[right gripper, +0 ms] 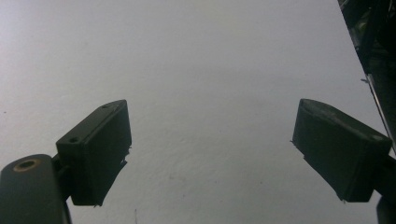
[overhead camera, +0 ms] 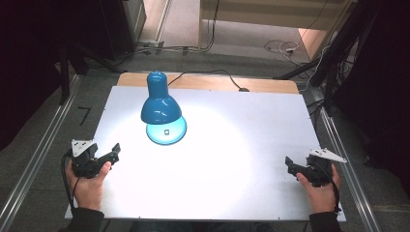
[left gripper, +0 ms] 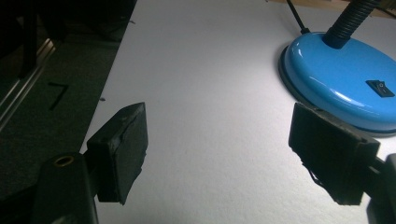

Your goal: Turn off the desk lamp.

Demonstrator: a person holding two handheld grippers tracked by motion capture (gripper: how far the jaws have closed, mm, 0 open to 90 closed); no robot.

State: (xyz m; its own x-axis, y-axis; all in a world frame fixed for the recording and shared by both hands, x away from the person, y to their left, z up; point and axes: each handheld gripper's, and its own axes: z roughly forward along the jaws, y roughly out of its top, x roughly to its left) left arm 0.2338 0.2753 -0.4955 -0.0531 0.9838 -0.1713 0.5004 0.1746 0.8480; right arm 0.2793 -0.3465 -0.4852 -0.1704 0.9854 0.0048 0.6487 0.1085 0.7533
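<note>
Lamp: we see a blue desk lamp (overhead camera: 161, 108) standing on the far left part of the white tabletop (overhead camera: 241, 145), its shade tipped down over its round base (left gripper: 336, 79) and casting a bright pool of light around it.
Switch: a small black rocker switch (left gripper: 379, 88) sits on top of the base (clear in the left gripper view).
Cord: a black cord (overhead camera: 212, 75) runs from the lamp off the far edge of the tabletop.
Left gripper: we hold the left gripper (overhead camera: 112, 152) at the near left edge, fingers (left gripper: 121, 149) spread wide with nothing between them; the lamp base lies just beyond the right-hand finger, not touching.
Right gripper: the right gripper (overhead camera: 290, 163) rests at the near right edge, well apart from the lamp, fingers (right gripper: 95, 149) also spread wide over bare tabletop.
</note>
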